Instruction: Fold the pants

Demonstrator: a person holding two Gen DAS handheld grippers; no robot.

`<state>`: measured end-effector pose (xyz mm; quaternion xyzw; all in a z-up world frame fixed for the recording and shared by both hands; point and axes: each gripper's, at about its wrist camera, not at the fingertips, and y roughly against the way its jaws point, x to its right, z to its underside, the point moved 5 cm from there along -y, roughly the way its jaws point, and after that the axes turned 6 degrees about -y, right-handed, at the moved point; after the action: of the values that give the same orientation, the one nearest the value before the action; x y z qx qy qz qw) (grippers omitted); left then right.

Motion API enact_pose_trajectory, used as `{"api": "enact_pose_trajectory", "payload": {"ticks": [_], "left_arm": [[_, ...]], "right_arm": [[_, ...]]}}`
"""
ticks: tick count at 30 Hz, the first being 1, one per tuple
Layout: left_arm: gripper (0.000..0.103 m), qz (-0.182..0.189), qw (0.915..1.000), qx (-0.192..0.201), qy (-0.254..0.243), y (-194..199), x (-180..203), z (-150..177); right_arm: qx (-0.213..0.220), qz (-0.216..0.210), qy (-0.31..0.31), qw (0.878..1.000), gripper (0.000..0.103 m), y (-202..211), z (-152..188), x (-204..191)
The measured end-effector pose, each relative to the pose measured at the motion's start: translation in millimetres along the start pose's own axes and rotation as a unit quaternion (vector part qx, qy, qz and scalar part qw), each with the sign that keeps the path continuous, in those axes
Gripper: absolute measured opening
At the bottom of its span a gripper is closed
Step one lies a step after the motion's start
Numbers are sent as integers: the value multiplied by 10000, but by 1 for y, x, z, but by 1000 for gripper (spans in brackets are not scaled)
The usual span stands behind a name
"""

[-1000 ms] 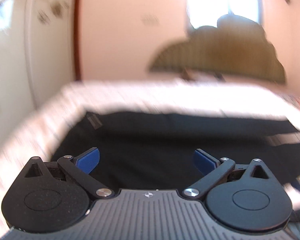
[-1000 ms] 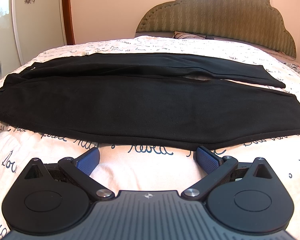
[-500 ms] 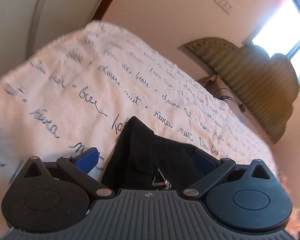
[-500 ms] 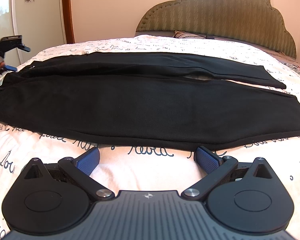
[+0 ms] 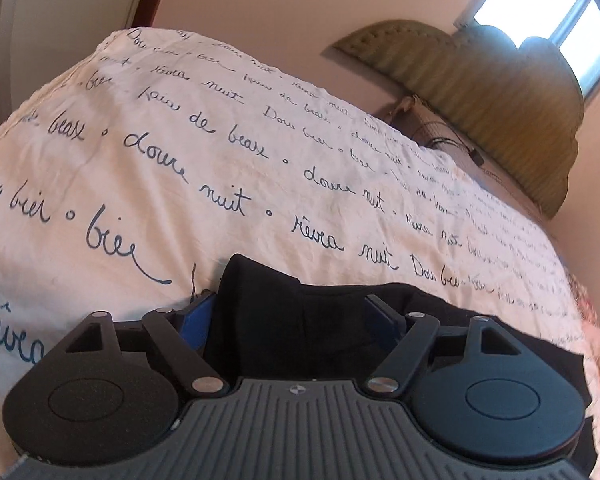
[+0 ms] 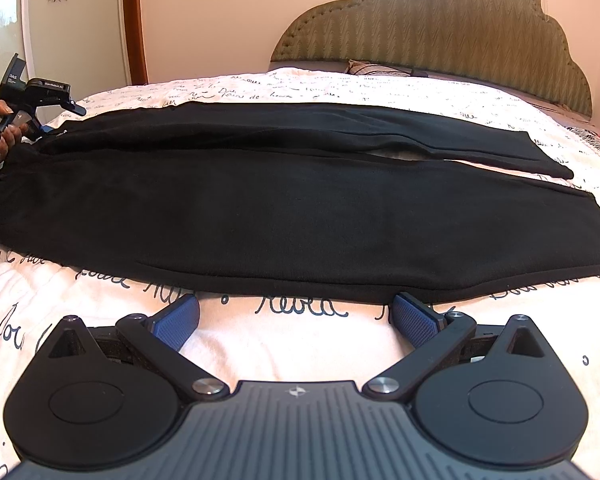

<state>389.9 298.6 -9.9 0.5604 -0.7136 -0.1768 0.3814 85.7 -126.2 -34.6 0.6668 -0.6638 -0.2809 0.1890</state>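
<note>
Black pants [image 6: 292, 200] lie flat across the bed, waist at the left, legs running right, far leg slightly apart from the near one. My right gripper [image 6: 296, 316] is open and empty, just short of the pants' near edge. My left gripper [image 5: 292, 316] is open, its blue pads either side of the far corner of the pants' waistband [image 5: 284, 312], which sits between them. The left gripper also shows in the right wrist view [image 6: 40, 108] at the pants' far left corner, held by a hand.
The bed has a white cover with dark script [image 6: 300, 352]. A green padded headboard [image 6: 432, 28] stands at the far side. A wooden door frame [image 6: 134, 20] and a white cabinet [image 6: 4, 20] are at the left.
My left gripper swung from over the pants to the far waist corner and has moved in, so the fabric now lies between its open pads. The right gripper has not moved.
</note>
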Motion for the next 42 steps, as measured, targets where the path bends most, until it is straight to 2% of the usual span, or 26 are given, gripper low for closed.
{"api": "enact_pose_trajectory", "payload": {"ticks": [2,4,8,9,11,12,13,14,15,17,18,20,22,24,26,29,32,34,35,37,39,40,42], "left_arm": [[69,-129,9999,-2,-108,-1,2,0],[27,-317,9991,50,-278,2,0,0],[23,-447,9973,149,-555,10,6,5],[27,-484,9965,187,-659,13,11,5],[29,-274,9965,292,-731,19,17,6],[39,-93,9971,316,-692,22,19,8],[57,75,9974,327,-632,23,21,8],[63,156,9974,335,-614,22,23,9],[64,98,9974,340,-629,19,25,9],[37,-328,9968,239,-692,9,23,8],[9,-579,9958,131,-700,4,20,7],[9,-695,9959,31,-570,1,11,5],[7,-800,9932,212,-822,11,18,5],[6,-1071,9843,531,-1301,26,37,6],[6,-1239,9744,1025,-1569,53,59,10],[6,-1065,9652,1991,-1320,106,91,30],[6,-606,9611,2645,-520,146,104,63],[6,-292,9604,2766,-161,158,105,85],[6,-86,9598,2806,-24,161,105,94],[6,264,9564,2901,191,165,100,107],[6,528,9488,3079,462,169,89,115],[6,726,9440,3159,612,169,83,119],[6,1041,9321,3332,966,168,70,127]], "right_arm": [[0,-2,-3,10000,103,0,0,0],[0,0,-1,10000,103,0,0,0],[-1,-3,-4,10000,103,0,0,0],[-1,-2,-4,10000,103,0,0,0],[0,2,0,10000,103,0,0,0],[1,5,3,10000,103,0,0,0],[2,3,-2,10000,103,0,0,0],[1,3,-2,10000,103,0,0,0],[2,6,1,10000,103,0,0,0],[1,2,-4,10000,103,0,0,0],[0,1,-4,10000,103,0,0,0],[2,4,-2,10000,103,0,0,0],[3,6,-1,10000,103,0,0,0],[2,4,-1,10000,103,0,0,0],[-2,-7,-11,10000,103,0,0,1],[-77,-187,-57,9998,103,0,-4,5],[-287,-339,-163,9989,103,6,-20,12],[-67,-569,-85,9983,103,21,-44,11],[151,-771,193,9967,103,28,-60,8],[719,-1015,998,9872,103,36,-95,1],[1155,-1175,1586,9735,103,26,-130,1],[1203,-1276,1735,9691,103,13,-148,4],[828,-1560,1802,9676,103,-30,-184,12]]}}
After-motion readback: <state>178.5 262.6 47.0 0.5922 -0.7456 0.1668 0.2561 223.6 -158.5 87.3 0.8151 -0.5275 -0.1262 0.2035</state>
